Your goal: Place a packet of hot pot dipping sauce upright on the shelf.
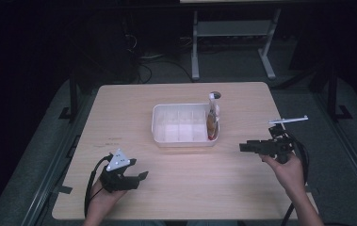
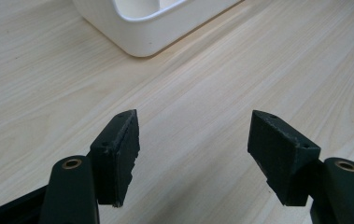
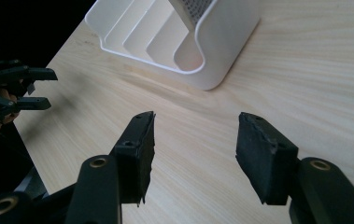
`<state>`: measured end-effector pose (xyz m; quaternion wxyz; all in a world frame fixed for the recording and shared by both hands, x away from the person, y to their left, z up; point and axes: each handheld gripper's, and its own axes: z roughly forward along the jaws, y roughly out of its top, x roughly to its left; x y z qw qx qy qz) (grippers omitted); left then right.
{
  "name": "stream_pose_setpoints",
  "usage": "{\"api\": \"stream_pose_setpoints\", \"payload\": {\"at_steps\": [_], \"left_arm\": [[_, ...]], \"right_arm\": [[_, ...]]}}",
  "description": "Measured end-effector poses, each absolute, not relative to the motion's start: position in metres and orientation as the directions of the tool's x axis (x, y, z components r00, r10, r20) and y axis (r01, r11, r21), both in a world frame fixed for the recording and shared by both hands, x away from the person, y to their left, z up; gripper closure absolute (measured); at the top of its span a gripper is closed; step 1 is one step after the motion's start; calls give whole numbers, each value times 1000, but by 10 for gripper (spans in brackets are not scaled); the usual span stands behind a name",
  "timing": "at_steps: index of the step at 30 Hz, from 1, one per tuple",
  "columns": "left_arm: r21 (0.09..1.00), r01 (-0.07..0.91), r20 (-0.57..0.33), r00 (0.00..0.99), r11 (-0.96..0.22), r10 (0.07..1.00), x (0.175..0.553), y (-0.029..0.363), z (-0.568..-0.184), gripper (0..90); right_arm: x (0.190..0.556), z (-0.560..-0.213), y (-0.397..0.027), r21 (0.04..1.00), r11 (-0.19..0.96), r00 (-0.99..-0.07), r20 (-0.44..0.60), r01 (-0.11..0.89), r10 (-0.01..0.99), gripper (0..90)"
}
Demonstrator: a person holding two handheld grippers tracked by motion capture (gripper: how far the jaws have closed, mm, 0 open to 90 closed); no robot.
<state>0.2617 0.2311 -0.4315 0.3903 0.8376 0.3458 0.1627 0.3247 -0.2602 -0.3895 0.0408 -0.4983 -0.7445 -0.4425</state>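
A white divided bin (image 1: 178, 126) stands in the middle of the wooden table (image 1: 133, 108). An orange and white pouch (image 1: 212, 117) stands upright in its right end compartment. My left gripper (image 1: 138, 170) rests low at the front left, open and empty, pointing right. Its own view shows the open jaws (image 2: 193, 135) over bare wood, with a corner of the bin (image 2: 151, 28) ahead. My right gripper (image 1: 243, 148) hovers right of the bin, pointing left at it, open with nothing between its fingers (image 3: 195, 135). In that view the bin (image 3: 221, 46) lies just ahead, the pouch (image 3: 191, 9) inside it.
A round grommet hole (image 1: 216, 94) sits near the table's far edge behind the bin. A white metal frame (image 1: 232, 42) stands on the dark floor beyond the table. The left gripper (image 3: 30, 88) appears far left in the right gripper view.
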Motion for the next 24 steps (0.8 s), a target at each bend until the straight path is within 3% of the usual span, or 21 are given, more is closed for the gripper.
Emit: {"api": "stream_pose_setpoints", "payload": {"at_steps": [24], "left_arm": [[763,451,-5,721,-464,693,262,227,-435,324]], "right_arm": [[294,-435,-264,580,91,-480,565,810,671,448]]}}
